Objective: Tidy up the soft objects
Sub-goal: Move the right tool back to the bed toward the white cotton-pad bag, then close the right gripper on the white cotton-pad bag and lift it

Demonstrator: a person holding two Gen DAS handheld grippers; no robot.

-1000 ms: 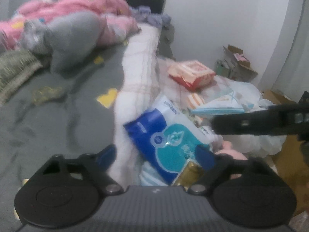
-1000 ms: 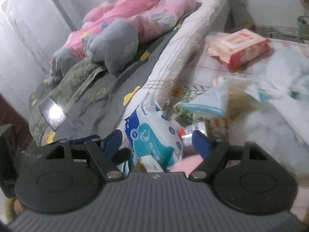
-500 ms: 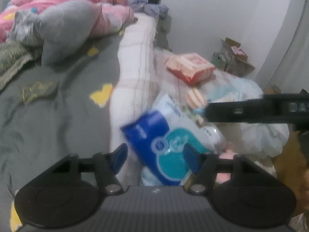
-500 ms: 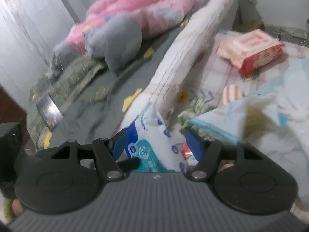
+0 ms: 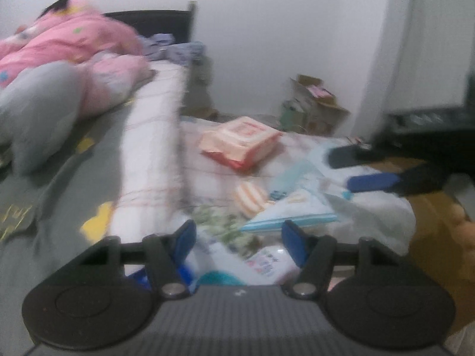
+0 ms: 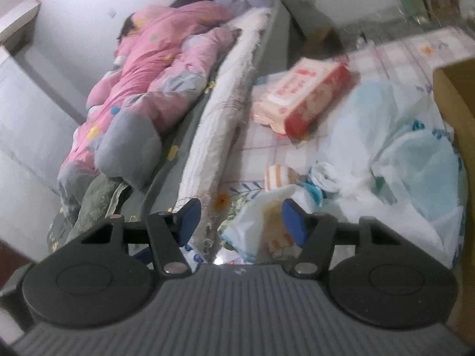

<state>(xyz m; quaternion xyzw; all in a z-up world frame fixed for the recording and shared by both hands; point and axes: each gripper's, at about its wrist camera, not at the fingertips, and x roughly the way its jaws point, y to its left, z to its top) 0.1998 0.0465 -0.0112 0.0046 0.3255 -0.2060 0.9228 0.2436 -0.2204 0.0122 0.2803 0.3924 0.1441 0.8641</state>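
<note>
My left gripper (image 5: 239, 241) is open and empty, low over a blue and white tissue pack (image 5: 216, 267) that lies partly under it. My right gripper (image 6: 241, 218) is open and empty above a white and light-blue plastic bag (image 6: 261, 216); its blue fingertips also show at the right of the left wrist view (image 5: 372, 182). A red and pink wipes pack (image 5: 242, 142) lies further back on the checked sheet and shows in the right wrist view (image 6: 302, 98). A small orange-striped soft item (image 6: 277, 175) lies between the packs.
A bed with a grey sheet (image 5: 53, 184) and a pink duvet (image 6: 160, 68) is at the left. A white rolled quilt (image 6: 219, 127) runs along its edge. A pale plastic bag (image 6: 409, 154), a brown cardboard box (image 6: 457, 101) and more boxes by the wall (image 5: 314, 103) are at the right.
Both grippers have lifted and tilted up, so the blue tissue pack has dropped low in both views. The right gripper has swung to the right in the left wrist view.
</note>
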